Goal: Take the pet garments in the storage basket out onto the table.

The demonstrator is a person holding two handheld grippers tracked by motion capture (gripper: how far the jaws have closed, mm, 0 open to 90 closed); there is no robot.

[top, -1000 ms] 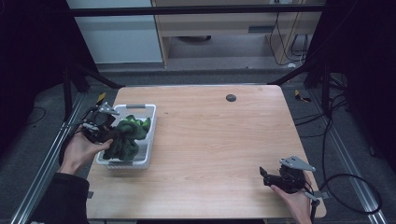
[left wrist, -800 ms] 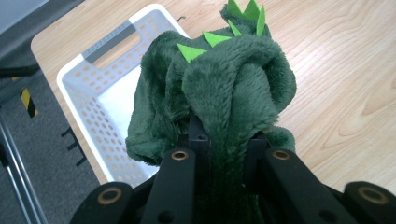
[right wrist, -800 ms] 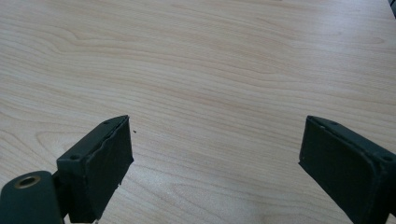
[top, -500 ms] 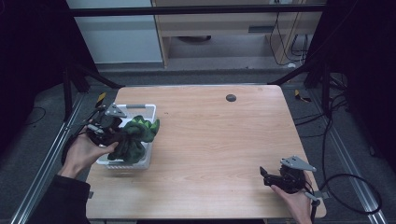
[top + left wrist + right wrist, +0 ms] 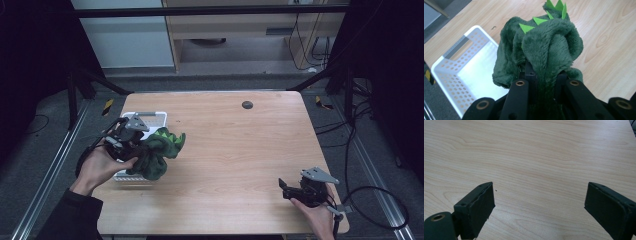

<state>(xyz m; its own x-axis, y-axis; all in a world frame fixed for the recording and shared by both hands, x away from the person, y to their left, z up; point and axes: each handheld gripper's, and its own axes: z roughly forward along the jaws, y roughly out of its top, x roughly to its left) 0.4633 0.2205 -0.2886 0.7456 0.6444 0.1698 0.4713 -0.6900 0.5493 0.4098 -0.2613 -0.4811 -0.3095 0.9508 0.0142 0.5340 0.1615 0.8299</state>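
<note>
A dark green plush toy (image 5: 156, 150) with light green felt spikes hangs in the air at the right rim of the white perforated basket (image 5: 150, 119). My left gripper (image 5: 131, 144) is shut on the plush toy (image 5: 544, 50); its jaws pinch the fabric, and the basket (image 5: 454, 72) lies below and to the left, its floor bare. My right gripper (image 5: 286, 189) rests near the table's front right corner, open. In the right gripper view its fingers (image 5: 477, 207) stand wide apart over bare wood with nothing between them.
The light wooden table (image 5: 240, 150) has a small round dark grommet (image 5: 247, 104) near its far edge. Black frame bars and cables ring the table. A cable (image 5: 380, 200) trails off the right gripper past the table's right edge.
My left gripper has lifted the green plush toy up out of the basket and carried it right, over the basket's rim. The right gripper has stayed put.
</note>
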